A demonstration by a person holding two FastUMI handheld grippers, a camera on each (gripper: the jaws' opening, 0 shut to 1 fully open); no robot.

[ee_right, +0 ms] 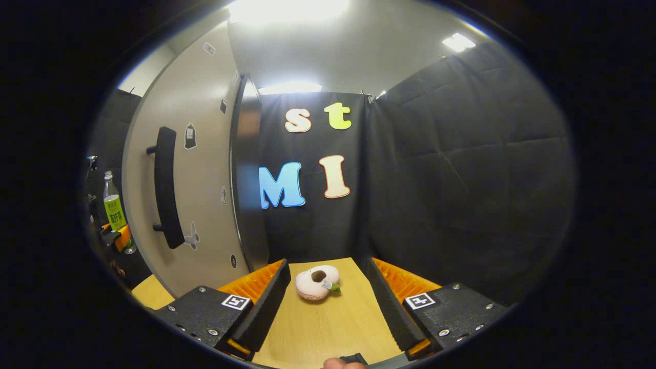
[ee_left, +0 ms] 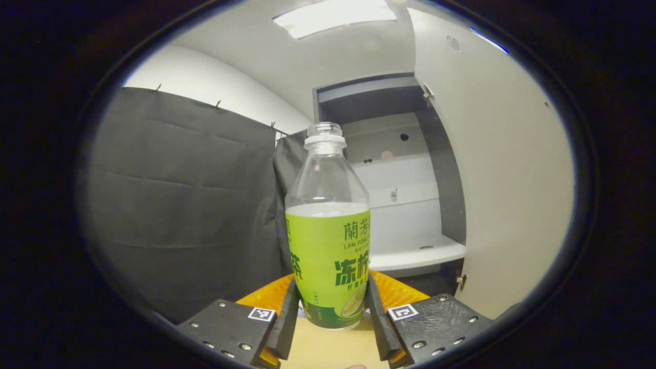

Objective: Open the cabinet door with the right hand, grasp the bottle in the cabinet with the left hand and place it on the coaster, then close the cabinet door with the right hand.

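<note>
In the left gripper view, the left gripper [ee_left: 332, 320] grasps the lower body of an upright clear bottle [ee_left: 328, 225] between both fingers, its green label wrapped round the lower half, its neck uncapped, above the wooden table [ee_left: 328, 351] and in front of the open cabinet [ee_left: 405, 205], whose pale shelves [ee_left: 417, 253] lie bare behind the swung-out door [ee_left: 507, 184]. The right gripper view shows the right gripper [ee_right: 328, 302] with jaws spread and holding nothing, a pale, flower-shaped coaster [ee_right: 315, 283] on the table just beyond its fingertips. Farther left, that view takes in the door's outer face with its dark handle [ee_right: 166, 187], and past its edge the bottle held in the left gripper.
</note>
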